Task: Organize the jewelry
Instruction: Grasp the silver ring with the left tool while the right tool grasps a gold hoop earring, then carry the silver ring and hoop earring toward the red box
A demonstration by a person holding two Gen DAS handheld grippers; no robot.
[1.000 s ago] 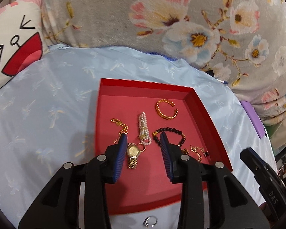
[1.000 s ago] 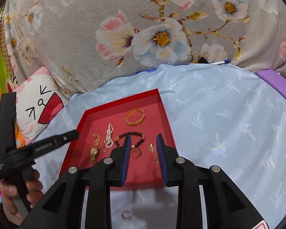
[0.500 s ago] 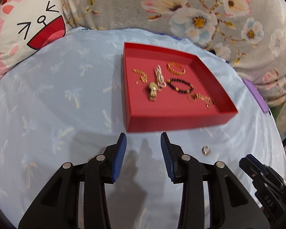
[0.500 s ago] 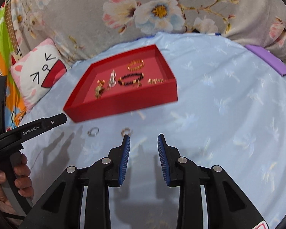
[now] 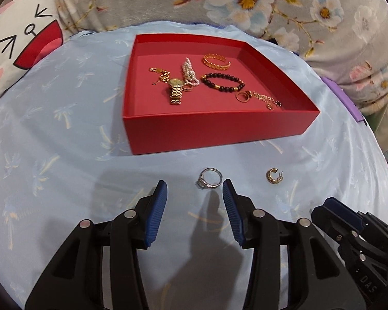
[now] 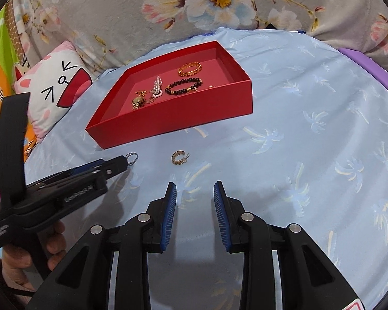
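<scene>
A red tray (image 5: 214, 129) (image 6: 183, 118) on the light blue cloth holds a gold watch (image 5: 175, 90), a pearl strand (image 5: 188, 73), a gold bangle (image 5: 216, 60), a black bead bracelet (image 5: 222, 82) and a gold chain with a ring (image 5: 258, 98). A silver ring (image 5: 210, 182) (image 6: 132, 158) lies on the cloth in front of the tray, just ahead of my open, empty left gripper (image 5: 194, 188) and near its right fingertip. A gold hoop earring (image 5: 274, 179) (image 6: 179, 157) lies to its right. My right gripper (image 6: 195, 188) is open and empty, short of the earring.
A cat-face cushion (image 5: 23, 49) sits at the far left. A grey floral blanket (image 5: 245, 0) runs along the back. A purple flat object (image 6: 369, 68) lies at the right edge of the cloth. My left gripper's body (image 6: 64, 188) crosses the right wrist view.
Both grippers pulled back out of the tray and came down low over the cloth in front of it. The left gripper now sits just behind the silver ring. Both stay open.
</scene>
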